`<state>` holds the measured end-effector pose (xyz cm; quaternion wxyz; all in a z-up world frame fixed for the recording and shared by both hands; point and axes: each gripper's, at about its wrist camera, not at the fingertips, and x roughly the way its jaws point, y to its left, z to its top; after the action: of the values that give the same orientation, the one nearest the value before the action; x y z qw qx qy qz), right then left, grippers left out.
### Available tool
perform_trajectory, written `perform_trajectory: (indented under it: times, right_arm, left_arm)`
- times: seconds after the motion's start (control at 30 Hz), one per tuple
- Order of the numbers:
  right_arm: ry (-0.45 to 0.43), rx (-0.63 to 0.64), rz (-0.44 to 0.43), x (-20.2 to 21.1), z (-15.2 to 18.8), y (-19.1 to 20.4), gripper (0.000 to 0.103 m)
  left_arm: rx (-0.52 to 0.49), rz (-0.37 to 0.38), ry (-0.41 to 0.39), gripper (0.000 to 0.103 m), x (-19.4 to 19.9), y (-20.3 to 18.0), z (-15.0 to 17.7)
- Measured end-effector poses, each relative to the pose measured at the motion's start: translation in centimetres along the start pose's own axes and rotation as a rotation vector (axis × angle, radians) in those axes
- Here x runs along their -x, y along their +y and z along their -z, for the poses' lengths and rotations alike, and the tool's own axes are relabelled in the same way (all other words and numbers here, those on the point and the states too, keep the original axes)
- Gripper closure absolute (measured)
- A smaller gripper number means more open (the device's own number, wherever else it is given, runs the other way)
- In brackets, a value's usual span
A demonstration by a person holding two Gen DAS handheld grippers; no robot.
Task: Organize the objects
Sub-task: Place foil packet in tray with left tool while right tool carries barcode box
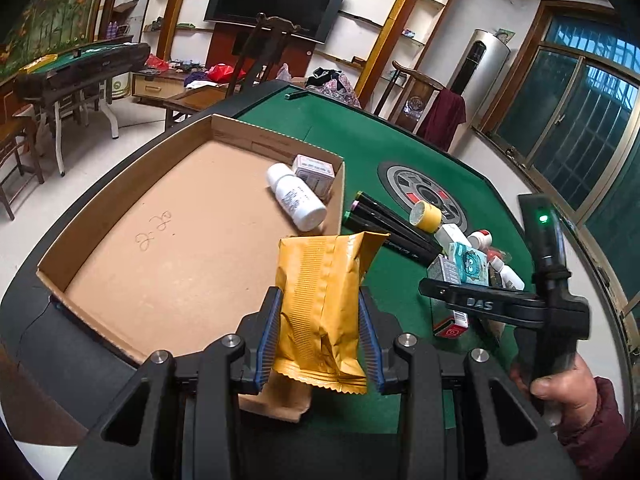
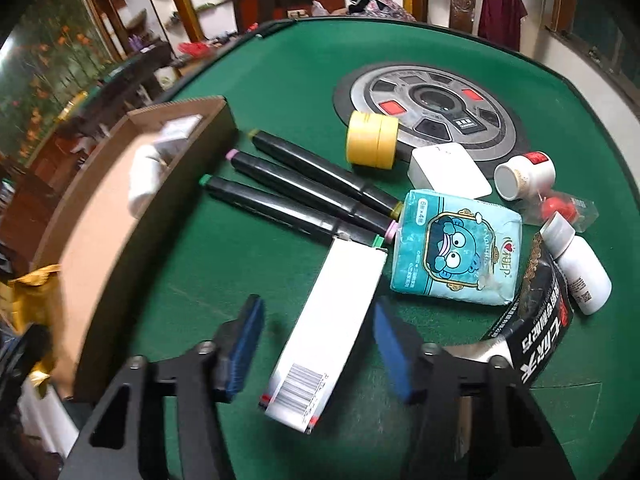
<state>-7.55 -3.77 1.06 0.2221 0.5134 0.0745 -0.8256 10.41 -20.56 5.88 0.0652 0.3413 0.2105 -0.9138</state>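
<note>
Ahead and left of the left gripper [image 1: 320, 336]: cardboard tray [image 1: 120, 312] floor bare; only a white bottle [image 1: 296, 196] and small box [image 1: 314, 172] in its far right corner.

Right gripper [image 2: 316, 344]: white carton [image 2: 324, 340] lies between its pads, untouched. Left, tray wall close; bare felt [image 2: 224, 264] between. Ahead, three markers [image 2: 304, 196] bar the way. Right, tissue pack [image 2: 456, 252] and black packet [image 2: 532, 332] crowd in.

Ribbed yellow packet [image 1: 320, 304], 3 black markers [image 2: 304, 196], green felt table [image 2: 288, 80].
</note>
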Motion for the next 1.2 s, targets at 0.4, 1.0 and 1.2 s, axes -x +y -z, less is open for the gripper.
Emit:
perform_trajectory:
  times: [0.4, 1.0, 1.2]
  right_arm:
    - [-0.011, -0.073, -0.200, 2.4, 0.9, -1.9, 0.073]
    - [0.079, -0.109, -0.486, -2.3, -13.5, 11.6, 0.073]
    - [0.111, -0.108, -0.439, -5.9, -16.0, 14.5, 0.073]
  left_arm:
    - [0.043, -0.014, -0.005, 0.067, 0.9, 1.4, -0.8]
    - [0.002, -0.177, 0.044, 0.067, -7.5, 7.1, -13.3]
    - [0.043, -0.177, 0.079, 0.067, -10.8, 9.3, -13.8]
